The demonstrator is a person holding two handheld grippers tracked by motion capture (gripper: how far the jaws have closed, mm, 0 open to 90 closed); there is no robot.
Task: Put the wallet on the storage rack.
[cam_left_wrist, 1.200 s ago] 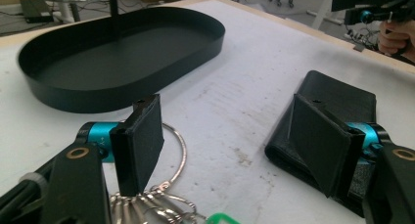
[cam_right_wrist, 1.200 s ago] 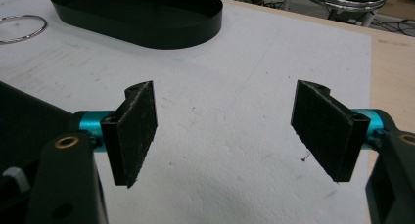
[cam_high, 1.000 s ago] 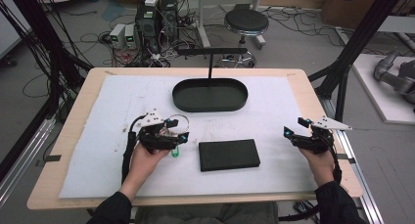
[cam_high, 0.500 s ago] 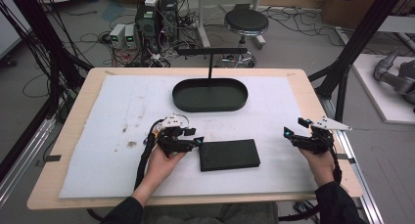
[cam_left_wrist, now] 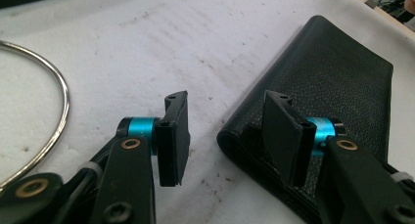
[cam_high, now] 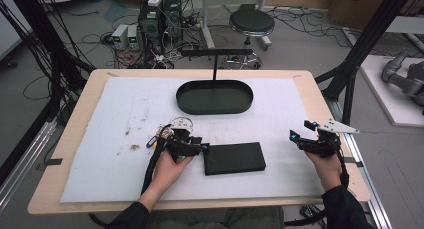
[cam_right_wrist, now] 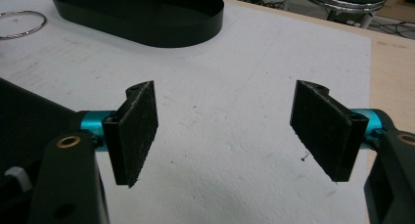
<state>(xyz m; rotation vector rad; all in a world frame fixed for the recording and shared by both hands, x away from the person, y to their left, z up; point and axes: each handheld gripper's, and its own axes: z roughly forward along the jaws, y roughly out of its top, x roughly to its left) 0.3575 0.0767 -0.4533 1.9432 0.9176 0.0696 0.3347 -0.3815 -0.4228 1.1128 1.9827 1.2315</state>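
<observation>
A: Since 1 second ago, seen from the high view, the left claw has travelled from about 9 o'clock of the black wallet right up to its left short edge, and its jaws have just been closing. The right claw hasn't budged, off at 3 o'clock of the wallet on the white mat.

B: Wallet itself?

A: Same spot, flat on the worktop, at 6 o'clock of the black oval tray.

B: And the left gripper view?

A: The left claw stands half-narrowed. 1 pad sits over the wallet corner, the other over bare mat; the pads aren't pressing yet, as far as I can tell. A metal ring lies at 9 o'clock.

B: So the advice?

A: I'd tip the lower pad under the folded edge before squeezing, otherwise it may just skid on leather.

B: Right gripper view?

A: The right claw gapes wide, nothing between its 2 pads. It could pin the far end if the wallet slides.
</observation>
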